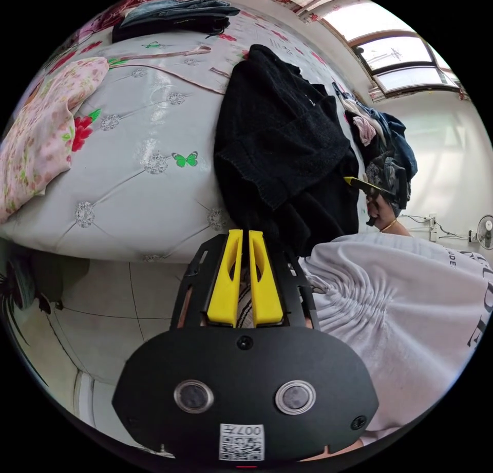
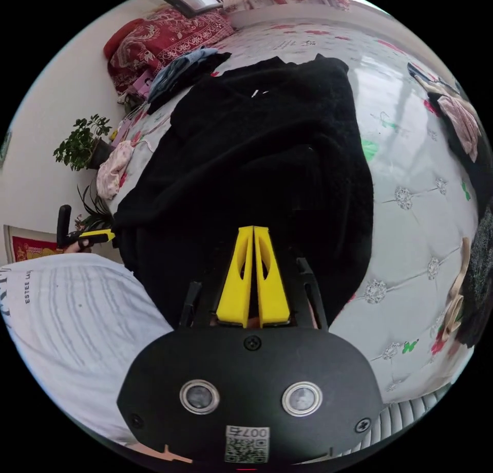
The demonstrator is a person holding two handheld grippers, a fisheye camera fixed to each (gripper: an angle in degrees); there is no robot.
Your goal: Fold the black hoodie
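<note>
Left gripper [image 1: 245, 232]: our jaws closed, tips at black hoodie [image 1: 280, 149] hem, grip unclear | right gripper [image 2: 253, 229]: jaws together over hoodie, hold unclear | hoodie bunched at bed [image 1: 133, 149] edge, bare quilt toward 9 o'clock in left view

My bed [image 1: 138, 185], pale tufted cover with butterflies: black hoodie [image 1: 280, 144] bunched on it, floral pillow [image 1: 38, 134] beside, folded dark clothes [image 1: 172, 16] at far end, mixed clothes heap [image 1: 382, 144].

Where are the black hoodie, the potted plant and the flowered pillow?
black hoodie [image 2: 257, 159]: right gripper view, middle of its body.
potted plant [image 2: 82, 140]: right gripper view, its leaves.
flowered pillow [image 1: 41, 134]: left gripper view, its top face.
</note>
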